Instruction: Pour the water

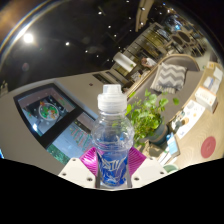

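claw (pixel 112 172) | closed on water bottle (pixel 112 140) | bottle upright

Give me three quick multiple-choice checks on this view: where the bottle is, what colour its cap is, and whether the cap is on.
1. Where is the bottle?
A. Between the fingers of the gripper
B. Lying on the floor far ahead
C. On the chair

2. What colour is the cap?
A. Red
B. White
C. Black

3. What state is the bottle in?
A. Cap off, lying flat
B. Crushed
C. Upright along the fingers, cap on

Answers:
1 A, its lower part sits between the pink pads.
2 B, the cap on its top is white.
3 C, the cap sits on the neck, and the green plant shows just behind the bottle.
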A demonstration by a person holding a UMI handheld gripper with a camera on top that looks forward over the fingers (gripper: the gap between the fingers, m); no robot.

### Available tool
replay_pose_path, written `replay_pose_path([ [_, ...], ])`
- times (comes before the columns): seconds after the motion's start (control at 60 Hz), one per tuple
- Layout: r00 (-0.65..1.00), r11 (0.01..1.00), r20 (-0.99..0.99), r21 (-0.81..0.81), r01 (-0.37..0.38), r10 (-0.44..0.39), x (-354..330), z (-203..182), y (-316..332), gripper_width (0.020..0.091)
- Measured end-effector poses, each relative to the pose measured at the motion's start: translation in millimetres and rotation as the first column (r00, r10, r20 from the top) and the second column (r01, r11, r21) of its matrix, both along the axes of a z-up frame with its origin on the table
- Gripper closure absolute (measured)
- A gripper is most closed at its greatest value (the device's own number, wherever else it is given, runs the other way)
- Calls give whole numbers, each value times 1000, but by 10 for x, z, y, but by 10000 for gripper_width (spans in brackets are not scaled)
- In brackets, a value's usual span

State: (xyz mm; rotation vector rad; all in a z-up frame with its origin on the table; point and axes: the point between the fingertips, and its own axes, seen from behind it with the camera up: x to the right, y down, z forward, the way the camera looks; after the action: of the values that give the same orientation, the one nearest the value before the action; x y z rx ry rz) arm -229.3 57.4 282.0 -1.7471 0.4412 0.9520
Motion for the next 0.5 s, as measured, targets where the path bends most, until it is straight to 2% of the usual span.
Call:
replay_pose_path([
  [0.1,959,995,278,99,22,-49,543,146,-11,750],
  [0.183,874,987,474,155,35,-105,942,-25,143,752],
  [0.3,728,988,673,151,33,-127,1541,-538,115,751],
  [0.417,655,996,752,78,32,-80,1920,-1222,146,753],
  [0.5,654,999,756,21,36,-40,2031,-1499,96,752],
])
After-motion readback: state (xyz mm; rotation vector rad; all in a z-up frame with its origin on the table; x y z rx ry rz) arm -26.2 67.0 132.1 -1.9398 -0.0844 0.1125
